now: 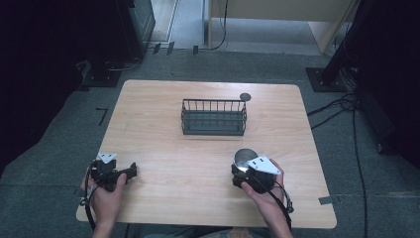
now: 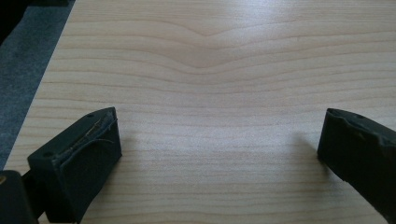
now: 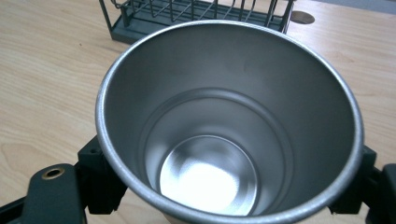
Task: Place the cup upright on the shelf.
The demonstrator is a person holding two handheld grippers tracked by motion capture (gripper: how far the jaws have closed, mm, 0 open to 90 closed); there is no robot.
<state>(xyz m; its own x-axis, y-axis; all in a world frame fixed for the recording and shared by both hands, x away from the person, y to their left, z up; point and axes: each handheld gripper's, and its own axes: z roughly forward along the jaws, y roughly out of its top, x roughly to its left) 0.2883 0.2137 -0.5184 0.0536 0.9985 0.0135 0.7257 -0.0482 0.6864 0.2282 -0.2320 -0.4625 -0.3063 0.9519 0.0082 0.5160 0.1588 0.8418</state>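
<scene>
A shiny steel cup sits between the black jaws of my right gripper, which is shut on its sides. Its open mouth faces the camera, and the inside is empty. From above, the cup and right gripper are at the table's front right. A dark wire rack stands empty at the table's middle, beyond the cup; its near corner shows as rack. My left gripper rests at the front left, pointing right. In its own view the left gripper is open wide over bare wood.
The light wooden table has a small dark round disc just behind the rack's right end, disc. Grey carpet, cables and dark stands surround the table. Bare wood lies between the two grippers.
</scene>
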